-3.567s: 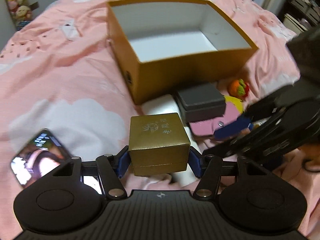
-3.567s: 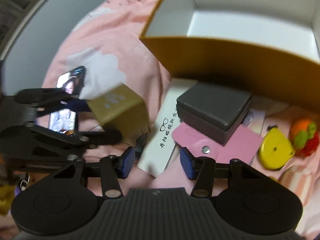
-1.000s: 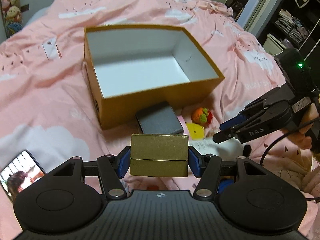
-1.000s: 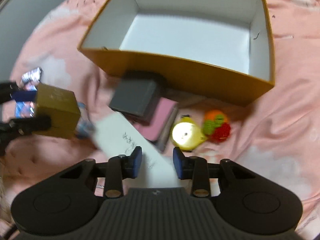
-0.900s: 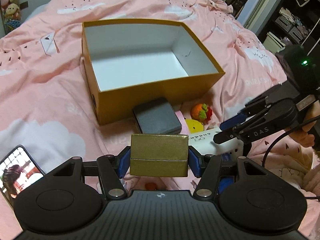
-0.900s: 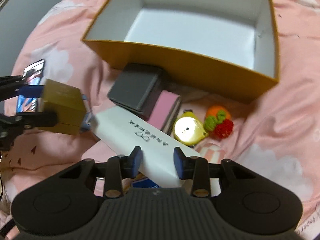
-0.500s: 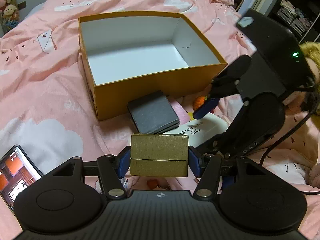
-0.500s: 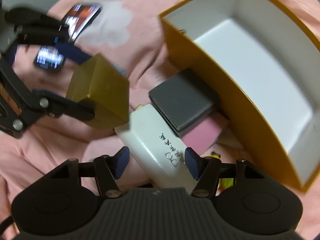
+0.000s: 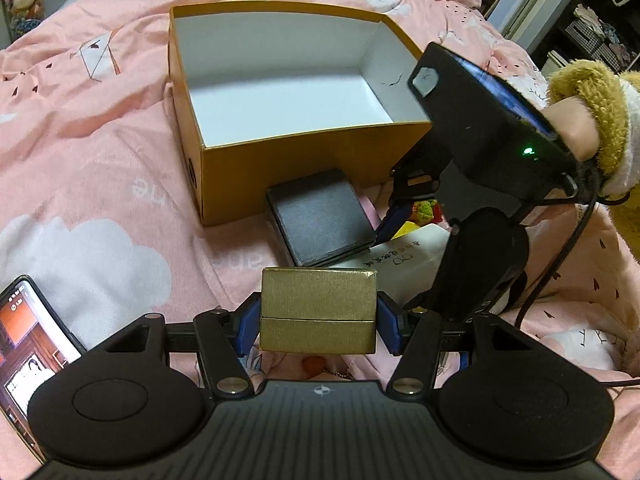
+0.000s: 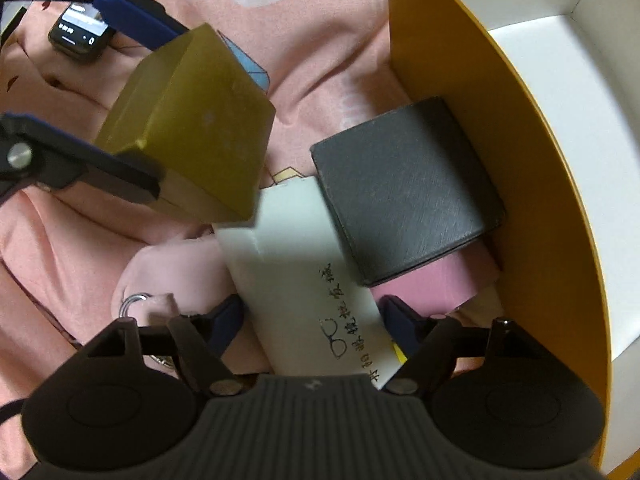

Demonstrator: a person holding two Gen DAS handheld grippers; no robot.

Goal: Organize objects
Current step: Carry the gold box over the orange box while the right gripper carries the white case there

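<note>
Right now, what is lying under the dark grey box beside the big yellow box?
A pink flat case sticks out from under the dark grey box, and the box's corner overlaps the white glasses box. How far the pink case reaches beneath it is hidden.

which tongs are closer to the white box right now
Right. The right tongs straddle the white box, open. The left tongs hold the gold box beside it.

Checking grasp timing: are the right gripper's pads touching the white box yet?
Apart. In the right wrist view the right gripper, jaws just opening, straddles the white box with gaps at both pads.
</note>
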